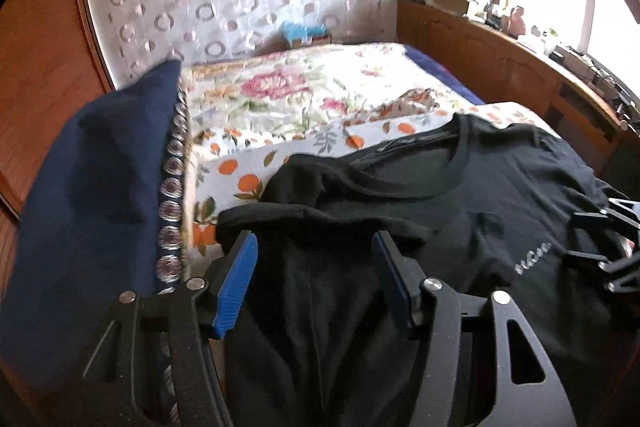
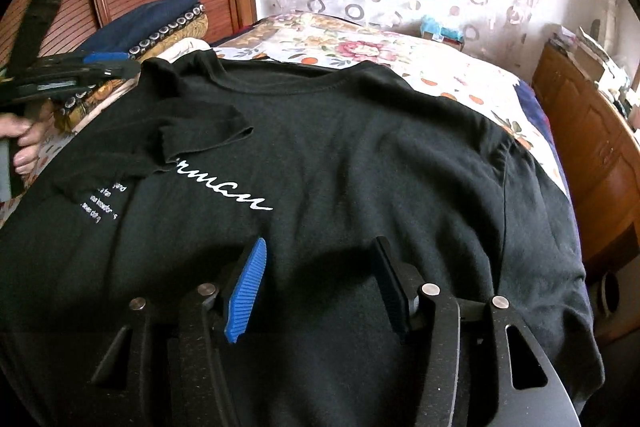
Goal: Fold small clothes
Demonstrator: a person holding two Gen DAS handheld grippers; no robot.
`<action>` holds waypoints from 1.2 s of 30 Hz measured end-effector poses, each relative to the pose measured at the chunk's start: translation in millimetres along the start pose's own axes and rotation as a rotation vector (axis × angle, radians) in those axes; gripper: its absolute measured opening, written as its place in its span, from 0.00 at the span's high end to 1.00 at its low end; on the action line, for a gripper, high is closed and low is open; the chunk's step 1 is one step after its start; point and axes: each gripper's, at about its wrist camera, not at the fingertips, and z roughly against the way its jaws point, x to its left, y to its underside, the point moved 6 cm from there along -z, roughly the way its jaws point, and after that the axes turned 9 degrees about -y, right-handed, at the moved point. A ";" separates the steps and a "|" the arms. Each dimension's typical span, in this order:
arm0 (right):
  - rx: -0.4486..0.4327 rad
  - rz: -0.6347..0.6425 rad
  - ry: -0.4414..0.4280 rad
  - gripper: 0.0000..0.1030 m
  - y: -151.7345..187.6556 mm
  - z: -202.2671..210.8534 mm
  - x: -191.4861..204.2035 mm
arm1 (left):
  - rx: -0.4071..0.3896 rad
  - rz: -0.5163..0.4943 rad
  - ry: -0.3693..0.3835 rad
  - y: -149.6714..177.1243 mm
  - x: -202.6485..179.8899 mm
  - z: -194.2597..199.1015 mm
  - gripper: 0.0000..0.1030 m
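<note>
Shirt (image 2: 360, 155) lies front-up across the bed (image 1: 304, 99), left sleeve (image 2: 200, 131) already folded in, right sleeve and body still to fold. Left hand-held gripper (image 1: 316, 279) hovers half open over black cloth, gripping nothing; right hand-held gripper (image 2: 320, 283) likewise, empty.

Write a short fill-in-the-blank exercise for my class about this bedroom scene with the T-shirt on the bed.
1. The T-shirt spread on the bed is ____ in colour.
2. The script lettering printed on its front is ____.
3. One short sleeve has been folded ____ over the shirt's front.
4. The bedsheet beside the shirt is printed with ____ fruits.

Missing words: black; white; inward; orange
</note>
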 end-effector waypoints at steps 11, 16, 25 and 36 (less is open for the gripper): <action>0.004 -0.007 0.011 0.39 -13.9 -7.5 -11.0 | 0.096 -0.015 -0.045 -7.1 -5.9 -41.0 0.87; 0.003 -0.005 0.015 0.39 -13.4 -8.3 -12.0 | 0.067 -0.001 -0.033 -13.1 1.6 -28.5 0.99; 0.002 -0.005 0.014 0.39 -12.5 -8.7 -12.8 | -0.041 -0.030 -0.120 -40.6 34.1 17.5 0.99; 0.003 -0.006 0.015 0.38 -12.1 -9.0 -13.6 | -0.097 0.035 -0.243 -52.9 88.8 29.2 0.99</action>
